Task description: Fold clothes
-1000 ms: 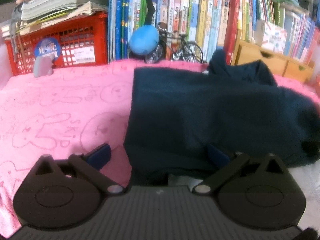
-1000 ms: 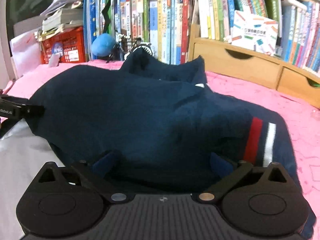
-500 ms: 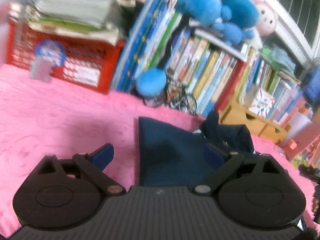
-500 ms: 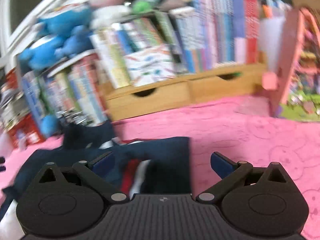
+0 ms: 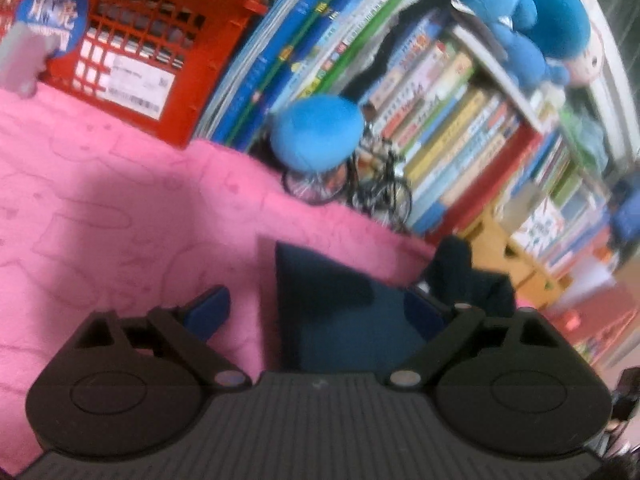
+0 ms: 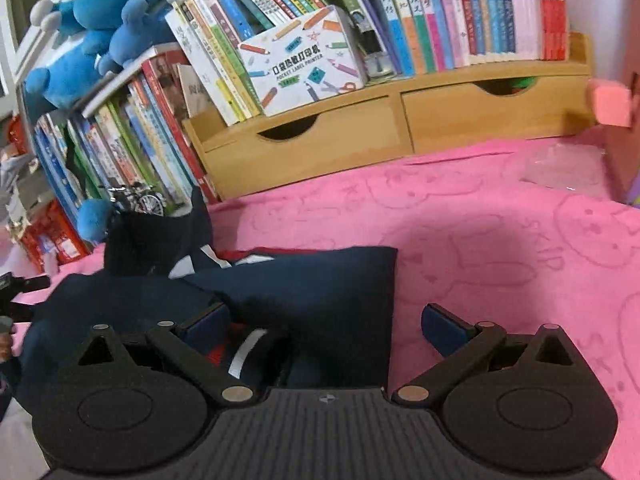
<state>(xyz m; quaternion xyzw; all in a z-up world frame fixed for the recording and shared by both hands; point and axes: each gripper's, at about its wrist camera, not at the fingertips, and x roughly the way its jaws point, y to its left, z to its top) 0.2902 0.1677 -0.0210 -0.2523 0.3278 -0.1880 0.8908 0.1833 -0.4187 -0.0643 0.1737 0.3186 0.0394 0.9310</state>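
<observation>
1. The left gripper [image 5: 316, 316] has its jaws spread wide with nothing between them; the right gripper [image 6: 324, 324] is likewise wide open and empty.
2. The navy garment [image 6: 312, 292] lies below both, doubled over on the pink blanket [image 6: 500, 240], with a striped cuff [image 6: 244, 350] showing beneath the top layer.
3. Risk: the loose upper layer could slide or spring back if a fingertip snags it, spoiling the fold.
4. Behind, a red crate [image 5: 136, 44] holds stacked papers; the wooden drawers [image 6: 360, 136] are shut, contents unseen.
</observation>
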